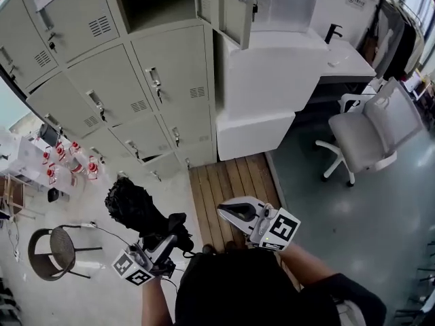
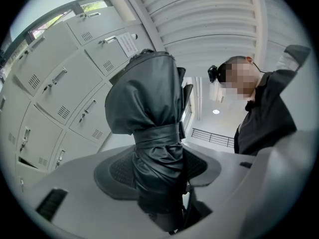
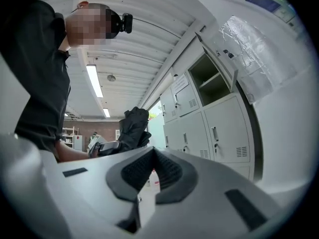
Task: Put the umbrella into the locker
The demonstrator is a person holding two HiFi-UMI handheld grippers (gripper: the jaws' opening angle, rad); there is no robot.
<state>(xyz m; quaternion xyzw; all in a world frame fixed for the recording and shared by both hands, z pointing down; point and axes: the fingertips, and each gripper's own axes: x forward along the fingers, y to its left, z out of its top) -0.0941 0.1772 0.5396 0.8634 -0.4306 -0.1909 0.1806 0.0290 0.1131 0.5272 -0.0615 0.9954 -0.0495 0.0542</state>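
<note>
A black folded umbrella [image 1: 136, 209], strapped round its middle, sticks up and away from my left gripper [image 1: 163, 241], which is shut on its lower part. In the left gripper view the umbrella [image 2: 149, 118] fills the space between the jaws of the left gripper [image 2: 159, 169]. My right gripper [image 1: 225, 211] hangs to the right of it, shut, with nothing in it. From the right gripper [image 3: 153, 151] I see the umbrella [image 3: 132, 126] off to the left. The grey locker bank has one open compartment [image 1: 160, 2] in the top row, its door [image 1: 236, 5] swung out to the right.
A white cabinet block [image 1: 272, 80] with a counter stands right of the lockers. A grey office chair [image 1: 370, 131] is at the right. A wooden platform [image 1: 231, 189] lies ahead of me. A round stool [image 1: 54, 250] and red-capped bottles [image 1: 68, 158] are at the left.
</note>
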